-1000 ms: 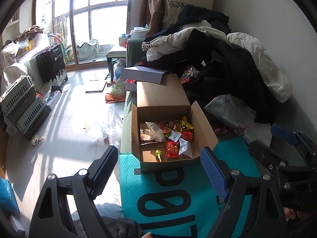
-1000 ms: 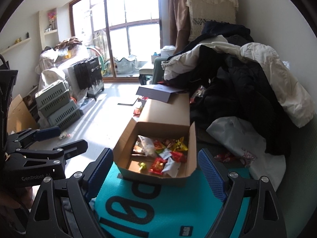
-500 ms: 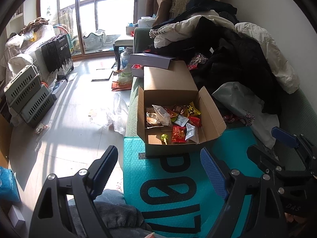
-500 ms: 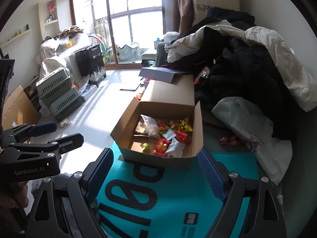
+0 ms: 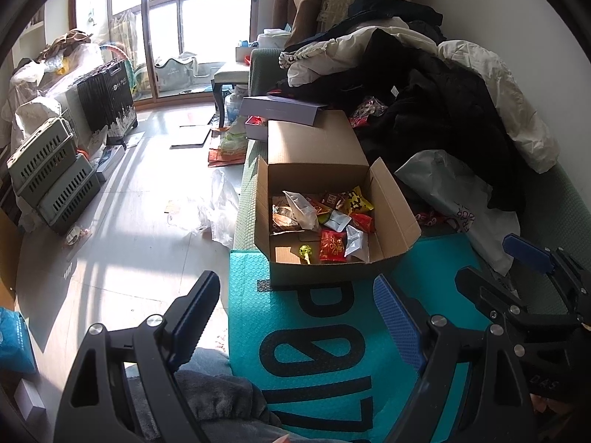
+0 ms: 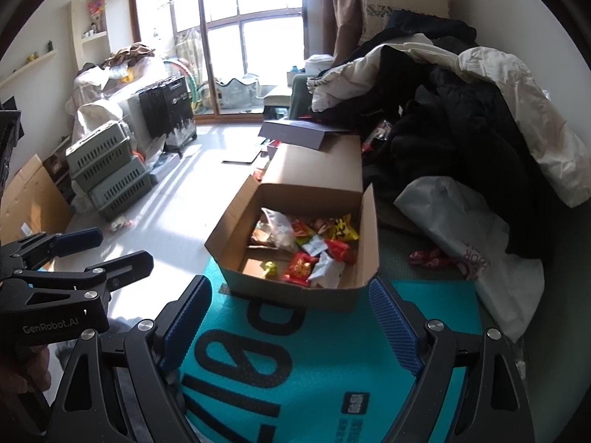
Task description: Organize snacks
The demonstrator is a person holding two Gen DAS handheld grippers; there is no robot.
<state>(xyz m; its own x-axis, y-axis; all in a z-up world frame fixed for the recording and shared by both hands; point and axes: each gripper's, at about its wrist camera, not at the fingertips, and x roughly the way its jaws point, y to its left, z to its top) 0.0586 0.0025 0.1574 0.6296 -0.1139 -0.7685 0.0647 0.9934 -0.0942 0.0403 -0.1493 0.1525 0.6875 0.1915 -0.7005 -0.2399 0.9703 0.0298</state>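
Observation:
An open cardboard box [image 5: 395, 217] [image 6: 369, 243] stands on the green sofa, its near end on a teal bubble mailer [image 5: 325, 332] [image 6: 325, 354]. Inside lie several snack packets: a red packet [image 5: 333, 245] [image 6: 300, 266], a yellow packet [image 5: 356, 203] [image 6: 343, 227], white sachets, a clear bag and a green lollipop [image 5: 305, 250] [image 6: 270, 268]. My left gripper [image 5: 295, 306] hovers open above the mailer, short of the box. My right gripper [image 6: 290, 312] is also open with nothing between its blue pads, and shows at the left wrist view's right edge [image 5: 509, 254].
A heap of coats and clothes [image 5: 424, 85] fills the sofa behind the box, with a white plastic bag [image 5: 454, 199] and red wrappers [image 6: 428, 258] beside it. A purple box [image 5: 280, 109] lies beyond. On the floor at left stand stacked green crates [image 5: 51, 170] and a crumpled bag [image 5: 218, 210].
Both views have tilted down a little, so the box sits higher and farther in frame and more of the teal mailer shows. Both grippers stay open.

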